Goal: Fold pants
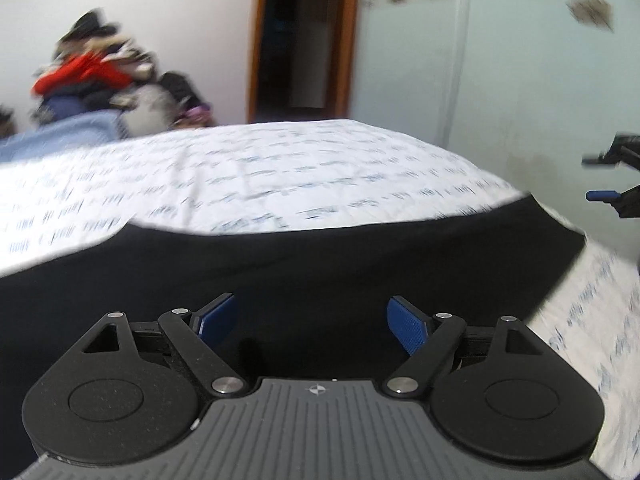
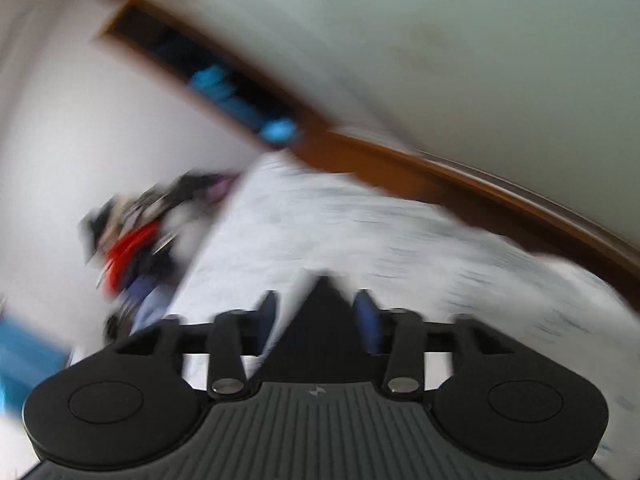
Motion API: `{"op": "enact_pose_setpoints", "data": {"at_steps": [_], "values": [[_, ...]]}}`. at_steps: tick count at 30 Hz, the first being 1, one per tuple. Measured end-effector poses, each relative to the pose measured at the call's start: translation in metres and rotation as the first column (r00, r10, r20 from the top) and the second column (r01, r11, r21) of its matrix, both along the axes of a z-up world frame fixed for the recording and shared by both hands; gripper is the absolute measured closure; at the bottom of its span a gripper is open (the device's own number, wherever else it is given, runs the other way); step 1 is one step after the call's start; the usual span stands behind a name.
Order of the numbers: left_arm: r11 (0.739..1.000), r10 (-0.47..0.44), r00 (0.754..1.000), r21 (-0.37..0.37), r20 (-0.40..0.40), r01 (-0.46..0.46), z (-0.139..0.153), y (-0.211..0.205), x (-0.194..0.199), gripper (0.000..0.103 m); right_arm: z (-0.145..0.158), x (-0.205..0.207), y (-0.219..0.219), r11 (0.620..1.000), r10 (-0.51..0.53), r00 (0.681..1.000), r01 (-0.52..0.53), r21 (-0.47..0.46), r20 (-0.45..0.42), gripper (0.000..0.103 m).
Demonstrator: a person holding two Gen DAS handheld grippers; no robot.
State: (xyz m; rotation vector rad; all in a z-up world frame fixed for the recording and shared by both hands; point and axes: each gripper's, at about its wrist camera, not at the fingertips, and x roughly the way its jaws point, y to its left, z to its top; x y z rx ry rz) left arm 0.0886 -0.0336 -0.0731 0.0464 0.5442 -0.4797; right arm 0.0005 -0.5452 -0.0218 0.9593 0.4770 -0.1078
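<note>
Pants: black pants [image 1: 300, 264] lie spread flat on the bed [image 1: 280, 172], a broad dark band across the near part of the sheet, with the far edge running left to right.
Handling: soft, limp cloth, probably light; it should drape and sag from any held point, and the smooth weave may slip from a shallow pinch.
Where to hold: likely at a corner or hem, taking both layers deep between the pads; the right end near the bed's corner looks reachable.
Left gripper: the left gripper [image 1: 312, 326] hovers just over the black cloth with its jaws wide apart and nothing between them.
Right gripper: the right gripper [image 2: 316, 316] shows a peaked piece of black cloth between its blue pads; the view is badly blurred, so I cannot tell whether the jaws bear on it.
Edges: the mattress falls away on the right, close to the pants' end.
Open room: plain patterned sheet stretches beyond the far edge, good landing space for a fold.
Clutter: a clothes pile [image 1: 104, 76] sits well apart at the far left.
</note>
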Motion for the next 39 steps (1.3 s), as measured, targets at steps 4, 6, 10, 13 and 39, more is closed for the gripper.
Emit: {"op": "enact_pose_setpoints", "data": {"at_steps": [4, 6, 10, 13, 39], "values": [[0.992, 0.098, 0.995, -0.084, 0.030, -0.095, -0.005, 0.022, -0.004, 0.018, 0.027, 0.102, 0.076, 0.888, 0.457, 0.885, -0.460, 0.019, 0.083, 0.008], [0.977, 0.172, 0.984, -0.140, 0.047, -0.164, -0.013, 0.036, -0.010, 0.013, 0.025, 0.159, 0.128, 0.761, 0.639, 0.765, -0.644, 0.075, 0.084, 0.008], [0.928, 0.289, 0.957, -0.251, 0.015, -0.276, -0.015, 0.060, -0.010, 0.011, 0.007, 0.257, 0.235, 0.516, 0.848, 0.529, -0.839, 0.175, 0.034, 0.009], [0.903, 0.309, 0.951, -0.305, -0.026, -0.302, -0.016, 0.072, -0.008, 0.008, -0.006, 0.312, 0.306, 0.398, 0.916, 0.399, -0.894, 0.206, -0.035, 0.009], [0.832, 0.291, 0.945, -0.448, -0.151, -0.327, -0.028, 0.096, 0.003, 0.001, -0.040, 0.366, 0.465, 0.111, 0.961, 0.072, -0.985, 0.131, -0.268, 0.094]]}}
